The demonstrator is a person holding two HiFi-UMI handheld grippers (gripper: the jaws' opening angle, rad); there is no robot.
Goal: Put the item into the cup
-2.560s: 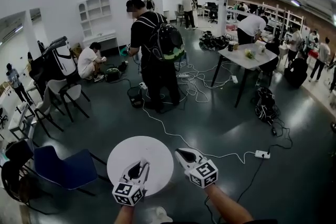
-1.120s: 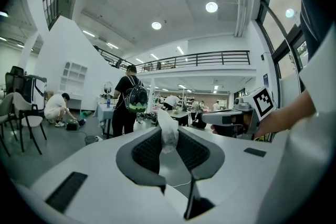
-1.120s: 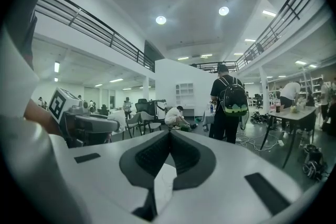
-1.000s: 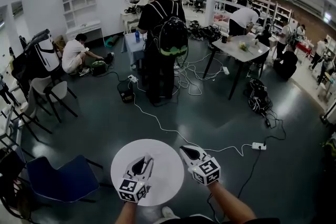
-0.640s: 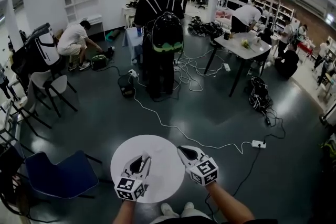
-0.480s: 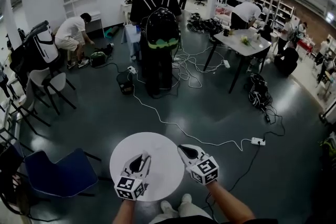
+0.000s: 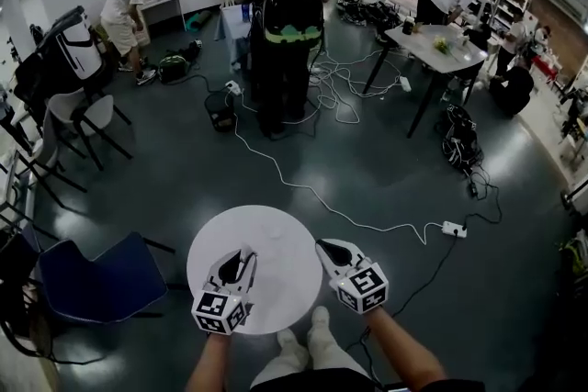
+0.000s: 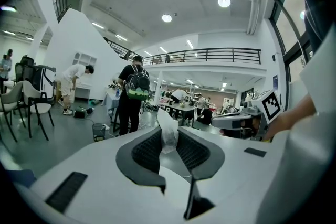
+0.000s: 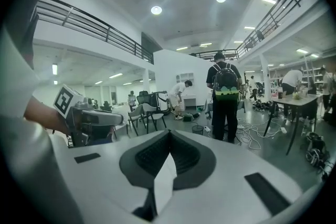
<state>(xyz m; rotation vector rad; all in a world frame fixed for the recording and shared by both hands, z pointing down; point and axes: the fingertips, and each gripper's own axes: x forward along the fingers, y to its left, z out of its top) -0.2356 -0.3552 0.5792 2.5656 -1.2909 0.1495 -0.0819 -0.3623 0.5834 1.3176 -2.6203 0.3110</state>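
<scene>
Dark grey glossy floor (image 7: 386,170) surrounds a round white table (image 7: 287,282). Over it, the left gripper (image 7: 241,258) pinches a crumpled white wad (image 8: 168,131), perhaps tissue; the right gripper (image 7: 329,249), alongside, has its jaws pressed together.

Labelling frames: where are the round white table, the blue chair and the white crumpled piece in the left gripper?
round white table (image 7: 276,289), head view, bare top.
blue chair (image 7: 92,280), head view, seat.
white crumpled piece (image 8: 168,131), left gripper view, its middle.

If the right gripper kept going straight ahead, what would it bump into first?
Probably nothing close. The right gripper seems to point past the edge of the round white table, out over open floor, though depth is hard to judge.
</scene>
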